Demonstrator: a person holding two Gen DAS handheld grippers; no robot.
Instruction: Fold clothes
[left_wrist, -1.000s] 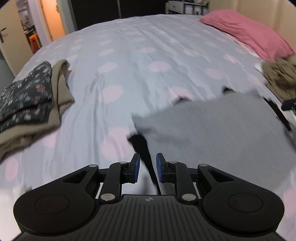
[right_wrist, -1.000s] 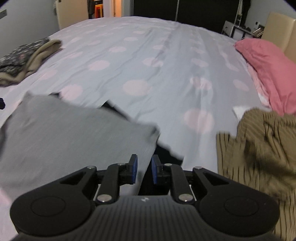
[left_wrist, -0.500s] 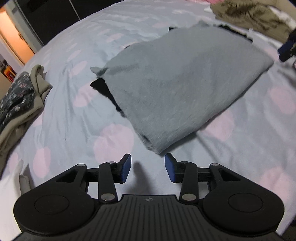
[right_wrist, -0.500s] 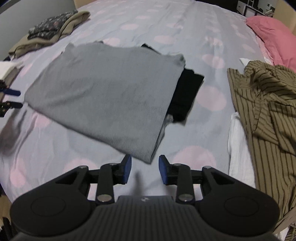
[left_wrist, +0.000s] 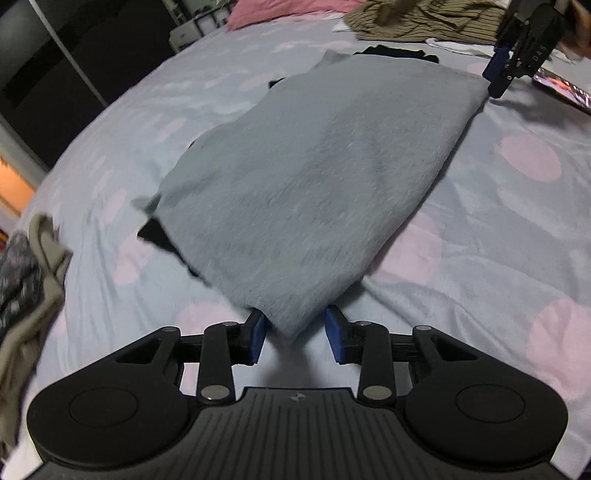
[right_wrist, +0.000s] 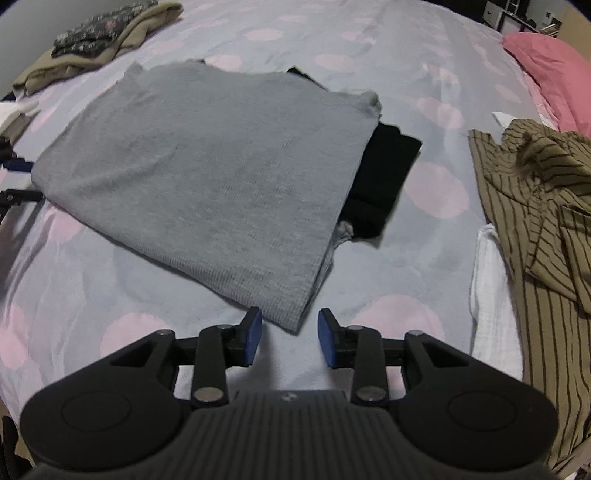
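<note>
A grey garment (left_wrist: 314, 184) lies folded flat on the bed, over a black garment (right_wrist: 384, 177) that sticks out at its sides. My left gripper (left_wrist: 295, 332) points down at one near corner. Its jaws are closing with that corner between them, and the right pad stands off the cloth. My right gripper (right_wrist: 290, 330) is open at the other near corner (right_wrist: 291, 321), whose tip lies just ahead of the pads. The right gripper (left_wrist: 506, 74) also shows at the garment's far edge in the left wrist view.
The bedspread (right_wrist: 436, 192) is pale blue with pink dots. A striped olive shirt (right_wrist: 535, 206) and a white cloth (right_wrist: 491, 295) lie to the right, with a pink pillow (right_wrist: 550, 70) behind. A folded stack (right_wrist: 92, 37) sits far left. A phone (left_wrist: 561, 90) lies near the right gripper.
Both grippers held the cloth's edge a second ago, then opened and let it drop flat. They drew back and down to the garment's near corners, and the left gripper rolled.
</note>
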